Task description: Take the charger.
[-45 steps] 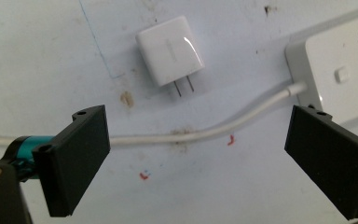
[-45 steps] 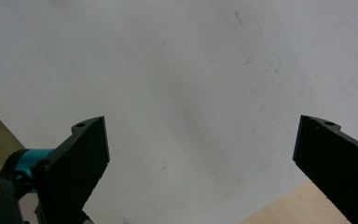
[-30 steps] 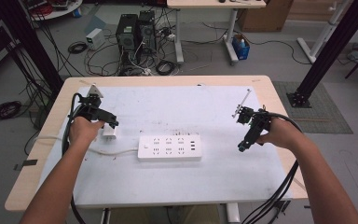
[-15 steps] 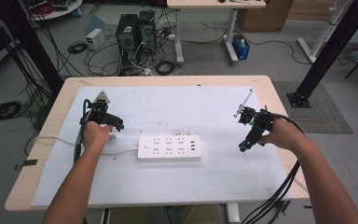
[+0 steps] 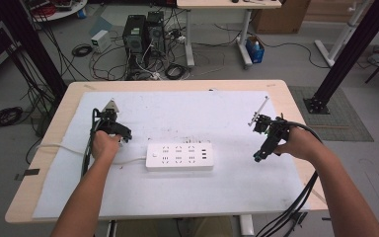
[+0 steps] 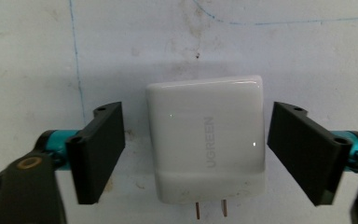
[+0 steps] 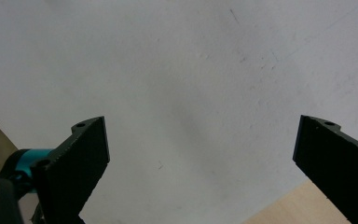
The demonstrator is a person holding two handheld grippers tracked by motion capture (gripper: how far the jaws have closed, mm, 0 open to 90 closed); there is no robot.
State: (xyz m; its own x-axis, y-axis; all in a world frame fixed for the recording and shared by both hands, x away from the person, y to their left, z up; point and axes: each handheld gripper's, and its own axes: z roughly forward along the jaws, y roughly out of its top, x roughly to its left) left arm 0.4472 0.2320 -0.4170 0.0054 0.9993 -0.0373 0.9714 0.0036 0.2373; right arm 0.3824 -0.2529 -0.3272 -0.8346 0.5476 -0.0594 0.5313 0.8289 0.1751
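Between the closing jaws of the left gripper (image 6: 196, 154) lies a white charger (image 6: 207, 140), untouched, prongs at 6 o'clock; right gripper (image 7: 200, 163) gapes wide, empty.

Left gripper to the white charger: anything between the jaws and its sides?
Nothing visible. In the left gripper view the charger lies flat on the white mat between the jaws of the left gripper, which have just been closing; a bare gap remains on each side, pads not yet touching. Its prongs point toward the camera.

High view looks down on the white mat (image 5: 187, 197); both gripper views face it close.
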